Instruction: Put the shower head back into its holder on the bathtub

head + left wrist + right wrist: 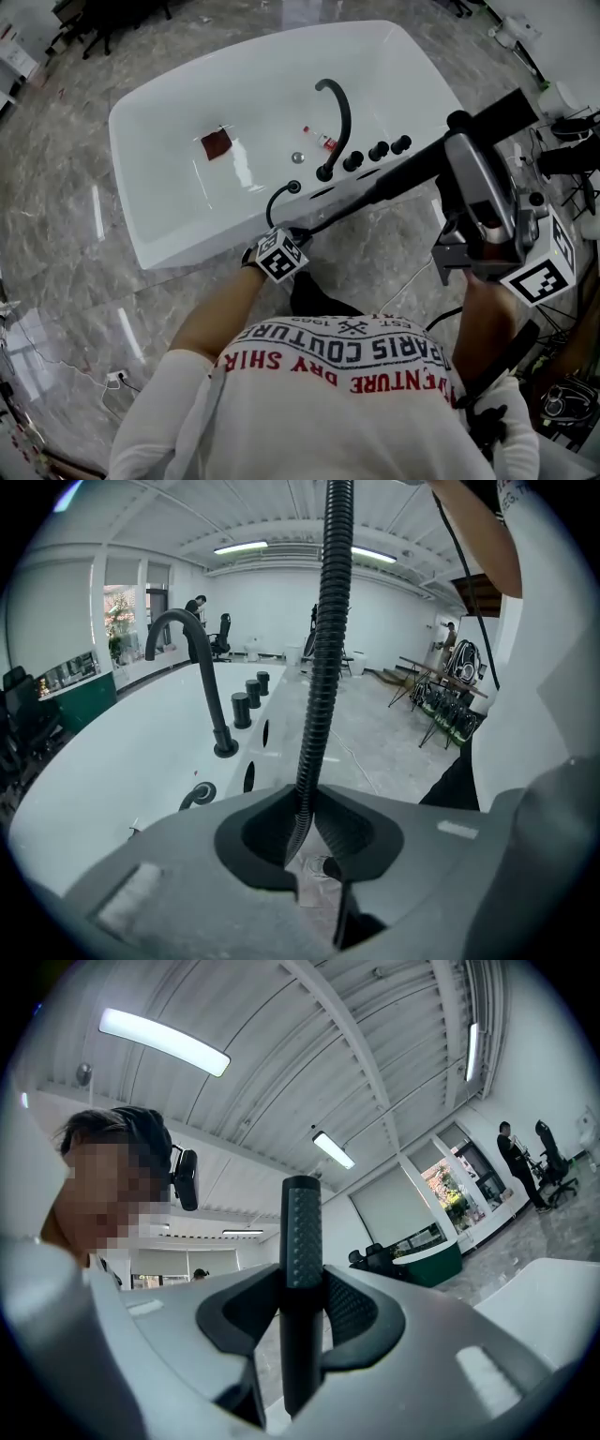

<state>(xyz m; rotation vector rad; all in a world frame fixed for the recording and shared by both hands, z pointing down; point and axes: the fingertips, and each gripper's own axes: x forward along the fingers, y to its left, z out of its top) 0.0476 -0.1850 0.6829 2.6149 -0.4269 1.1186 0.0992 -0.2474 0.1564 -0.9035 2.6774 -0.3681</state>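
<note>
Right tool (302,1288) clamps shower head (302,1227) | left tool (305,825) pinches hose (324,667) beside bathtub rim (197,251)

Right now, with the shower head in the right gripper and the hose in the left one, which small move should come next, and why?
Probably lower the right gripper toward the holder on the bathtub rim. Its fingers clamp the shower head, held up off the tub, while the left gripper grips the hose leading to that holder.
</note>
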